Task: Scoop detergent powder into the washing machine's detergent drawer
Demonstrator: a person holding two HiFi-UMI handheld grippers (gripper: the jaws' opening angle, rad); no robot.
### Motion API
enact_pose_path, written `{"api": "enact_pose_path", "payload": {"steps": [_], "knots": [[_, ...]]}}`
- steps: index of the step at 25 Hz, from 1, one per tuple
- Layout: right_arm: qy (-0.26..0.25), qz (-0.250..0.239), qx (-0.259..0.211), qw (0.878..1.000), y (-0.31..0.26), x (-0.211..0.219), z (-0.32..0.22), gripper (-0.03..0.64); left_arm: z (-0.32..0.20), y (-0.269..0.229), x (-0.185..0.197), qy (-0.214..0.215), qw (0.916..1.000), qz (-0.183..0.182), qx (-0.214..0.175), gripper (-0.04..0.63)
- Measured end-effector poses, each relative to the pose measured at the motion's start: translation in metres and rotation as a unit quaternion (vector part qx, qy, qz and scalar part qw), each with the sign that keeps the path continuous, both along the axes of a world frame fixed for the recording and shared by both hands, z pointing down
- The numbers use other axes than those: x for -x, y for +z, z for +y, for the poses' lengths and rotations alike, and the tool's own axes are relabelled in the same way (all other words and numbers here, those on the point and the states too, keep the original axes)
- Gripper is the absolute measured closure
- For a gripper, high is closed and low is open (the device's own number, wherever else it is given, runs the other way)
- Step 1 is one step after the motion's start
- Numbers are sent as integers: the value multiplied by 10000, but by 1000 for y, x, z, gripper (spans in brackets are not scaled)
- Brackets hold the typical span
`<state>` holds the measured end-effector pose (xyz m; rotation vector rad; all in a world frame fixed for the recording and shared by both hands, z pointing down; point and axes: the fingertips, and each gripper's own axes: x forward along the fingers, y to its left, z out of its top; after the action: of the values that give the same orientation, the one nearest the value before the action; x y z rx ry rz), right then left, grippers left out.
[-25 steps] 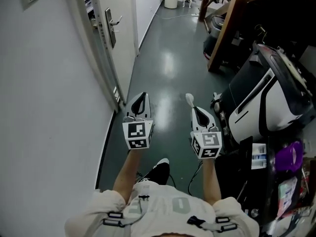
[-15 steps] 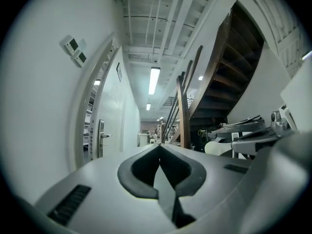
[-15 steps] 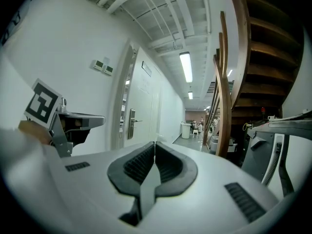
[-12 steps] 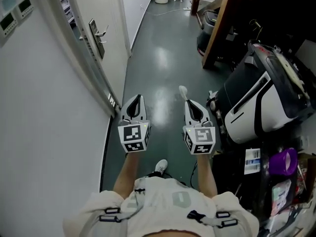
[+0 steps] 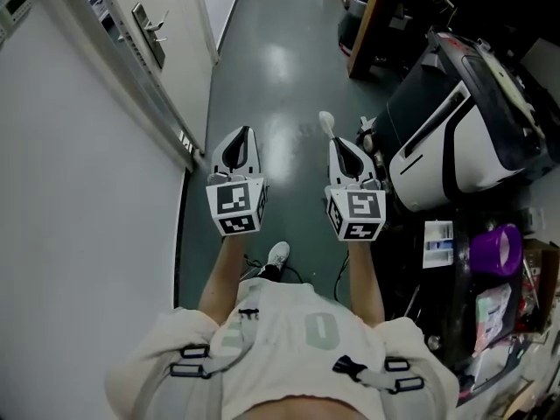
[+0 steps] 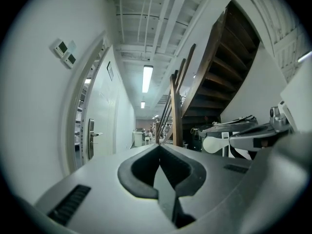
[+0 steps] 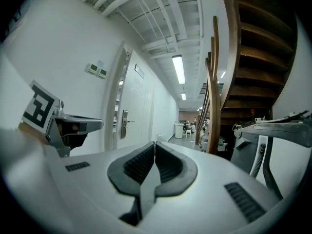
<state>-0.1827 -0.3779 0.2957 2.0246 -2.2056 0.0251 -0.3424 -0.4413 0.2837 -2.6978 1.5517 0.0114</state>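
**Scoop in the right gripper, both grippers over the corridor floor**

I have the right gripper (image 5: 340,147) closed on the handle of a white scoop (image 5: 326,122). The scoop's bowl sticks out past the tips, just right of centre in the head view. The left gripper (image 5: 240,138) sits left of centre, its jaws pressed together with nothing between them. The two grippers are side by side and apart.

A white and black machine (image 5: 446,138) fills the right of the frame, near the right gripper. I cannot tell whether it is the washer, nor pick out a detergent drawer on it. Below it, at lower right, lies clutter with a purple cup (image 5: 497,250) and a small blue and white box (image 5: 437,241). A wooden post (image 5: 363,24) stands at the top, right of centre. A white wall takes the whole left side, with a door handle (image 5: 149,35) at upper left. A shoe (image 5: 278,254) shows below the grippers.

The left gripper view catches the scoop side-on at its right, round bowl forward (image 6: 213,144). In the right gripper's own view the ribbed pads meet and the scoop is hard to make out. Both gripper views add a long corridor, a ceiling strip light (image 6: 146,78), two wall panels (image 6: 65,54) and the underside of a dark staircase (image 7: 263,57).

The floor (image 5: 280,68) is dark green and glossy, with light patches.
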Motion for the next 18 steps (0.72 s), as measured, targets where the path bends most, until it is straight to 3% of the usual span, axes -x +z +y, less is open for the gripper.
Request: {"api": "enact_pose_path", "payload": {"steps": [9,12,18], "knots": [[640,19,-162,9978,-16,-50,55,606,42,-25,-54,422,9990,-106,-111,575],[1218,29,-183,9924,-17,-83,98,606,69,-18,-100,1037,9945,-53,-141,575],[2415,-42,-173,9702,-11,-157,203,606,142,-11,-194,2204,9753,-40,-111,575]]}}
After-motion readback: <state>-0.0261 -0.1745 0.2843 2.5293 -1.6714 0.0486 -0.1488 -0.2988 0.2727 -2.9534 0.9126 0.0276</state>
